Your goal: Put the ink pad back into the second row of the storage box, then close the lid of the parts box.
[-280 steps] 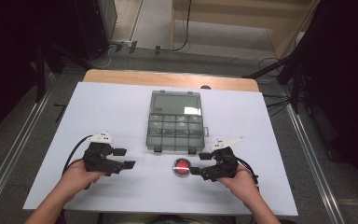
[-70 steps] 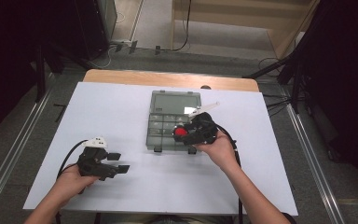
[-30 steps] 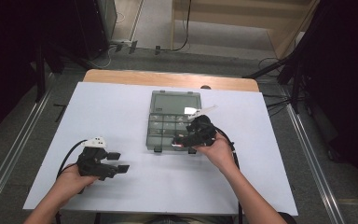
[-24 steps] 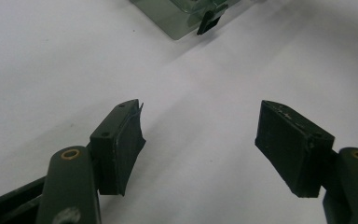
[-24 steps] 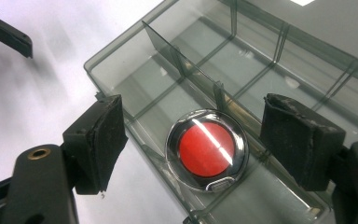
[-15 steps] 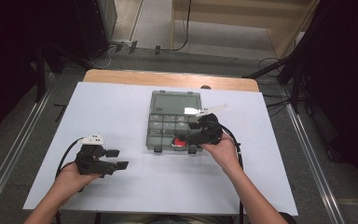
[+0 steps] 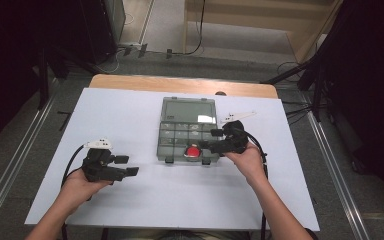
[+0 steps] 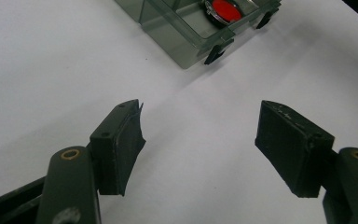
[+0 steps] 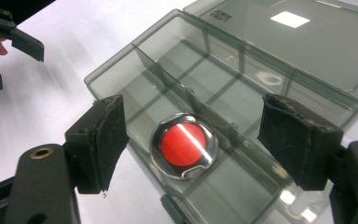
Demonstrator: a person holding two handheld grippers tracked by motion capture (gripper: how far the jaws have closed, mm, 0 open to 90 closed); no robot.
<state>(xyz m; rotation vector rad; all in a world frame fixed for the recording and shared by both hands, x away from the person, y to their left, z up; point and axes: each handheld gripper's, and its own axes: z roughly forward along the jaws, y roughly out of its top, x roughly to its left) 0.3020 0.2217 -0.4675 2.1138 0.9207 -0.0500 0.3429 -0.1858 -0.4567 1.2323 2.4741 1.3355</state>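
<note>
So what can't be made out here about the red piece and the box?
- Red disc: its underside; glare crosses its face in the right gripper view.
- Lid label: print too small to read.
- Organizer box: cut off by the top edge in the left gripper view.
- Right gripper: jaw tips too small in the high view.

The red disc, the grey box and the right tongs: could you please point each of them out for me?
red disc [image 9: 185, 145]: right gripper view, on the middle of its red face.
grey box [image 7: 166, 136]: high view, on its left wall.
right tongs [image 9: 186, 144]: right gripper view, midway between the open tips.
</note>
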